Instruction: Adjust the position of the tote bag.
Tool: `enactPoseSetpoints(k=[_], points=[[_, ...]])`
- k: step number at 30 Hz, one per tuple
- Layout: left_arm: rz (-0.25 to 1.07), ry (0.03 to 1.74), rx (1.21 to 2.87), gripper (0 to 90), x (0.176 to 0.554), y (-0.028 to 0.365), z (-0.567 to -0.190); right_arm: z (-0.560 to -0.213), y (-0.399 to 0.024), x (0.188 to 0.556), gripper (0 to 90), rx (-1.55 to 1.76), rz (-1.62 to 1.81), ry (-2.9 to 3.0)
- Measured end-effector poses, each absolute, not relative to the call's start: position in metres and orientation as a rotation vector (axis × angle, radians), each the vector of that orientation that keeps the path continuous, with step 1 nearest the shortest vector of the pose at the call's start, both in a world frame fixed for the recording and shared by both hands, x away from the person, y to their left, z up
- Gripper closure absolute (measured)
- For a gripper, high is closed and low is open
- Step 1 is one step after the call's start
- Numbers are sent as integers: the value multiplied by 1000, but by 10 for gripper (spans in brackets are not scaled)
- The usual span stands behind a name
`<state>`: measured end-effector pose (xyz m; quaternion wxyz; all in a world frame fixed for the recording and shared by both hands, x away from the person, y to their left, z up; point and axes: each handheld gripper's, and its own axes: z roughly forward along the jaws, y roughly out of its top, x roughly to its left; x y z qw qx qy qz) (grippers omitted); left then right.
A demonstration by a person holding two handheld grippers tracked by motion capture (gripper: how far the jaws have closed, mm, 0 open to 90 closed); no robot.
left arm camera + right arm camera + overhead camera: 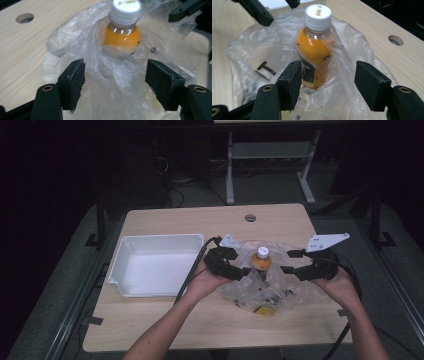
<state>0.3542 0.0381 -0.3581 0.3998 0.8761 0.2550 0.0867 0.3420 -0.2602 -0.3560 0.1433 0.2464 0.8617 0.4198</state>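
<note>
While both sets of jaws stand spread with only loose film between them, we have nothing gripped, so the first care is to take a real bite of plastic before pulling. Our left gripper [234, 265] sits at the bag's left edge, and in the left gripper view its pads [74, 81] flank a fold of the clear plastic bag [82, 45] without pressing it. Our right gripper [296, 262] mirrors it on the other side, pads [372, 83] wide apart, the film slack between them. The orange drink bottle [261, 260] stands upright in the middle of the bag, white cap up, on the wooden table [165, 325]. We judge the step to be working the bag down off the bottle, or up around it; which one we cannot tell. Pinch low on the film, away from the bottle's wall, and move both sides evenly so it does not tip. The white bin [155, 265] sits just left, near enough to catch an elbow.
</note>
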Motion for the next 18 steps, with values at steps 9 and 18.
enactPoseSetpoints(k=[9, 18], points=[[166, 685, 2236, 351, 358, 38, -381, -373, -257, 370, 428, 729, 1151, 2540], [164, 688, 2258, 631, 363, 38, -392, -381, -250, 379, 781, 713, 1093, 2530]])
